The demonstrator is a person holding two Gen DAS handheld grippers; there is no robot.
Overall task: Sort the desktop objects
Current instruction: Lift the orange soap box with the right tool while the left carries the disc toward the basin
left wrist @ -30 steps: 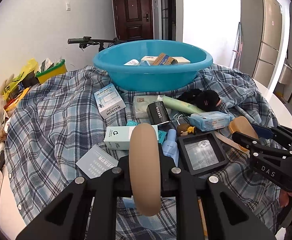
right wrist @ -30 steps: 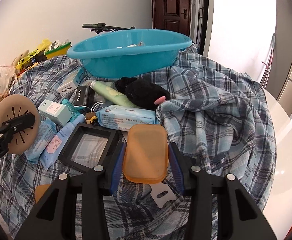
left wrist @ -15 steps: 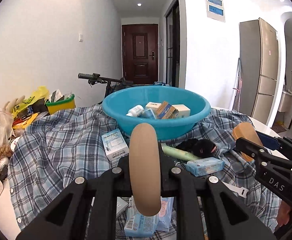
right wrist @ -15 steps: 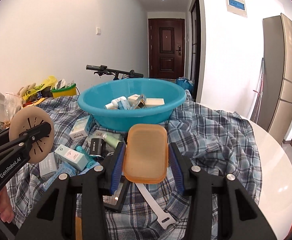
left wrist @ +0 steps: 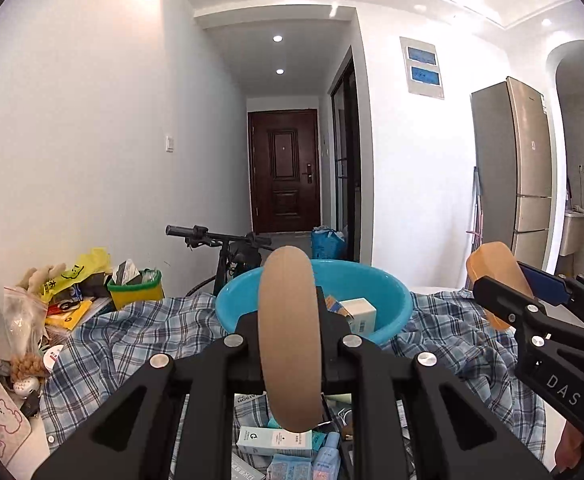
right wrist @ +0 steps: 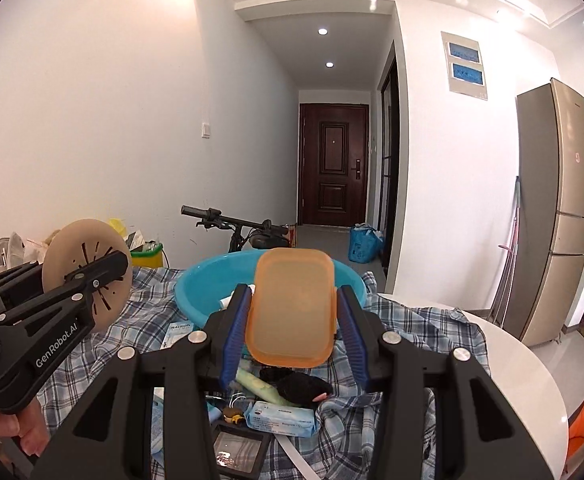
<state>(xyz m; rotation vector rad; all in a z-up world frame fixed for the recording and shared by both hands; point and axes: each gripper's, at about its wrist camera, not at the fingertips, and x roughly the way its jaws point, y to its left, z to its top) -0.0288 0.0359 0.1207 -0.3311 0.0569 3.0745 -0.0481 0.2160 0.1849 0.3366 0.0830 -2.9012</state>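
My left gripper (left wrist: 288, 344) is shut on a tan round slotted disc (left wrist: 289, 340), held on edge above the table; the disc also shows face-on in the right wrist view (right wrist: 86, 274). My right gripper (right wrist: 292, 320) is shut on an orange translucent rectangular lid (right wrist: 294, 306), also seen in the left wrist view (left wrist: 496, 276). A blue basin (left wrist: 388, 300) with small boxes inside stands ahead of both grippers on a plaid cloth (left wrist: 132, 340). Boxes, tubes and wipe packs (right wrist: 282, 418) lie below the grippers.
A clutter of bags and a green box (left wrist: 134, 292) sits at the table's left edge. A bicycle handlebar (left wrist: 196, 232) stands behind the basin. A black picture frame (right wrist: 238, 454) and a black plush (right wrist: 300, 386) lie on the cloth. The bare white table edge (right wrist: 524, 376) is at right.
Both grippers have risen and tilted up with their held items, so the views now show the hallway and ceiling, and the table items have dropped to the bottom of the frames.
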